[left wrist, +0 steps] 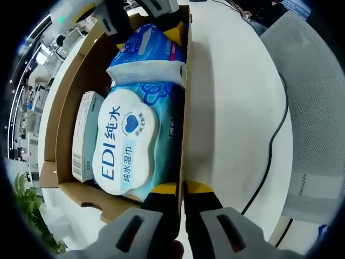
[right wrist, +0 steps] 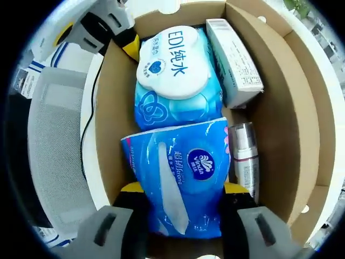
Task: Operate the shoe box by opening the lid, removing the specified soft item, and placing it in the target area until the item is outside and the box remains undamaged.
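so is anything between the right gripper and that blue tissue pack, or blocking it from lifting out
Nothing visible. The right gripper already straddles the blue tissue pack, a jaw on each side. The box is open above it; the wet wipes pack lies beside it.

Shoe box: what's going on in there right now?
The cardboard shoe box is open. The right tool straddles the blue tissue pack, jaws on either side. The left tool grips the box's side wall, steadying it. The EDI wet wipes, a small carton and a tube lie inside.
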